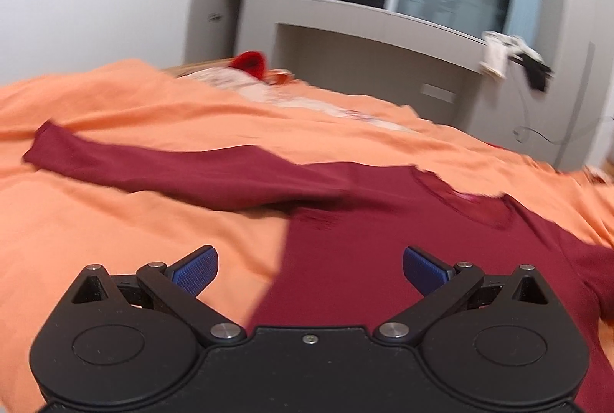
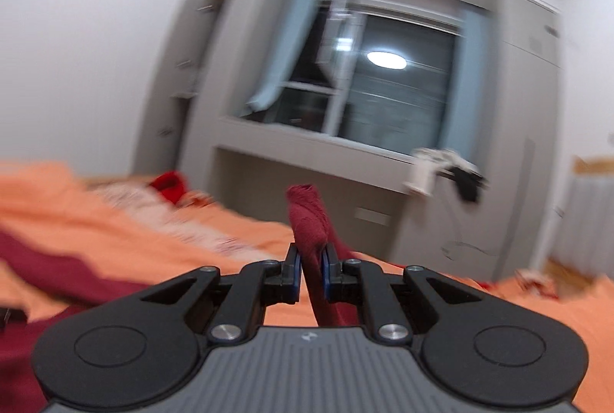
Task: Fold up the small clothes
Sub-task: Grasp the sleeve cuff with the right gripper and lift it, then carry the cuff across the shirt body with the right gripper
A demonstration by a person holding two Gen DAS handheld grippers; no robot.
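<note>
A dark red long-sleeved shirt (image 1: 368, 244) lies flat on the orange bedspread (image 1: 115, 240), one sleeve (image 1: 153, 167) stretched out to the left and the neckline at the right. My left gripper (image 1: 310, 269) hovers open above the shirt's body, nothing between its blue pads. In the right wrist view my right gripper (image 2: 309, 273) is shut on the end of the shirt's other sleeve (image 2: 309, 217), whose cuff sticks up above the pads. More of the shirt (image 2: 57, 271) shows blurred at the left.
A bright red item (image 1: 249, 63) and a white patterned cloth (image 1: 268, 91) lie at the bed's far side. Behind stand a grey window bench (image 1: 383, 68) and cupboards. Light and dark clothes (image 1: 514, 56) hang off the sill at the right.
</note>
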